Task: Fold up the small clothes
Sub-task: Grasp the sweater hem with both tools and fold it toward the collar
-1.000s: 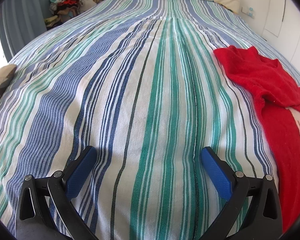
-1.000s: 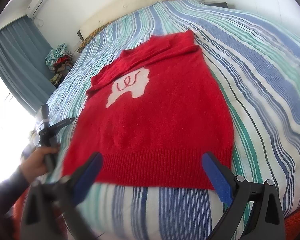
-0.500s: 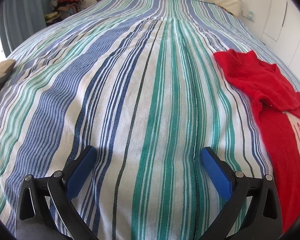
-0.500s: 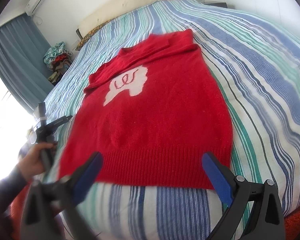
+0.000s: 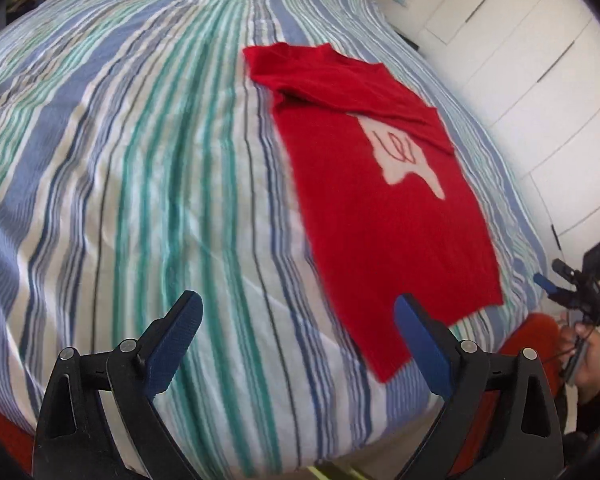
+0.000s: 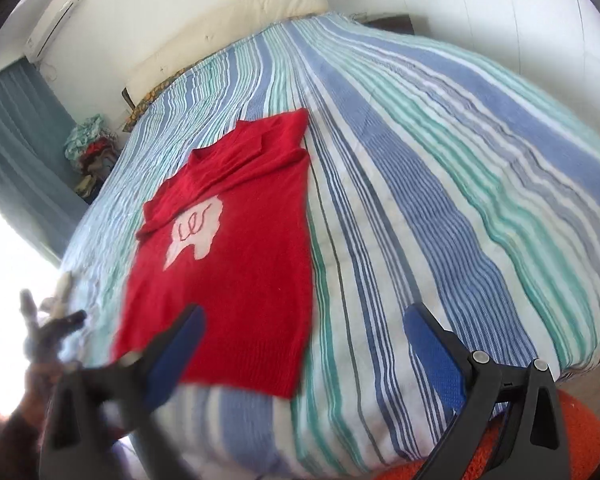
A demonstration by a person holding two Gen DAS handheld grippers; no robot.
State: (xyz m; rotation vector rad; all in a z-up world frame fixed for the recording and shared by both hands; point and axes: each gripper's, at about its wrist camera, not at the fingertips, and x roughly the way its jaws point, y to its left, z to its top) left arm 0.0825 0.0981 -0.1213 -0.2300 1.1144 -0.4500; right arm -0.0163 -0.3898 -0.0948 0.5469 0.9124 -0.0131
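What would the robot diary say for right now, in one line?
stage: approach | red sweater: flat on striped bed, sleeves folded in | left gripper: open, empty | right gripper: open, empty

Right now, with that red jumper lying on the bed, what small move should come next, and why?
Probably lower both open grippers, left and right, to the red jumper's near hem corners. It lies flat on the striped bedspread, unheld, top already folded over.

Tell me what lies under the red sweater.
The red sweater lies flat on the striped bedspread, whose stripes emerge on every side. Anything directly beneath it is covered, so I cannot tell.
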